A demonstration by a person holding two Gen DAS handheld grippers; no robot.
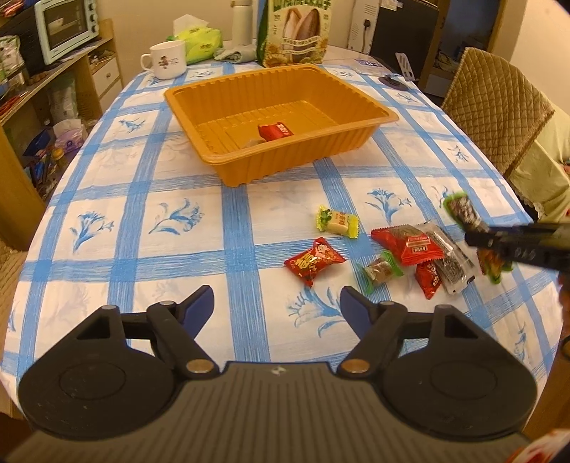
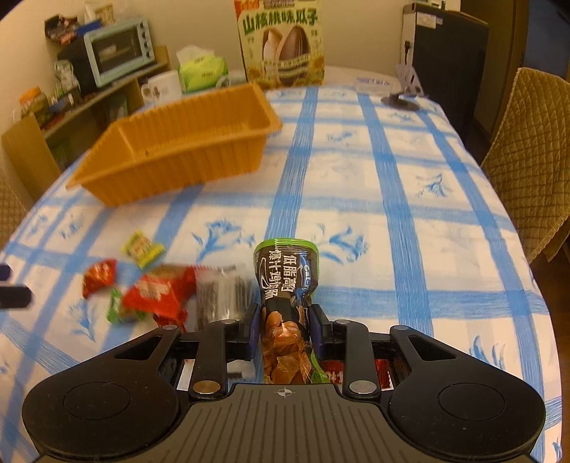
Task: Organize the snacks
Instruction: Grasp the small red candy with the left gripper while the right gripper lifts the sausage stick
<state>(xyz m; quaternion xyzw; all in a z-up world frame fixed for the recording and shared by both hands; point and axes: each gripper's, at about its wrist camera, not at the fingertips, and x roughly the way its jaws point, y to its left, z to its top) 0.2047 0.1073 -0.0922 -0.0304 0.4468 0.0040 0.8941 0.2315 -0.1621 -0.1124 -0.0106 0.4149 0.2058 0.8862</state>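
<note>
An orange ribbed tray point(image 1: 370, 93) stands mid-table with a red snack packet point(image 1: 276, 131) and a smaller pale one inside; it also shows at left in the right wrist view point(image 2: 185, 156). My right gripper point(image 2: 286, 324) is shut on a long green-and-black snack packet point(image 2: 285, 281), held above the table; both show at the right edge of the left wrist view point(image 1: 463, 213). A pile of loose snacks point(image 1: 409, 245) lies on the cloth: red packets, a yellow candy point(image 1: 336, 220), a clear seaweed packet. My left gripper point(image 1: 277, 302) is open and empty, just short of a red candy point(image 1: 313, 261).
A sunflower-seed bag point(image 1: 295, 32), white mug point(image 1: 167, 58), green tissue pack point(image 1: 199, 42) and a white bottle stand at the far table end. A small stand point(image 2: 400, 96) sits far right. Quilted chairs point(image 2: 530, 160) flank the right side; shelves with an oven point(image 1: 66, 28) are left.
</note>
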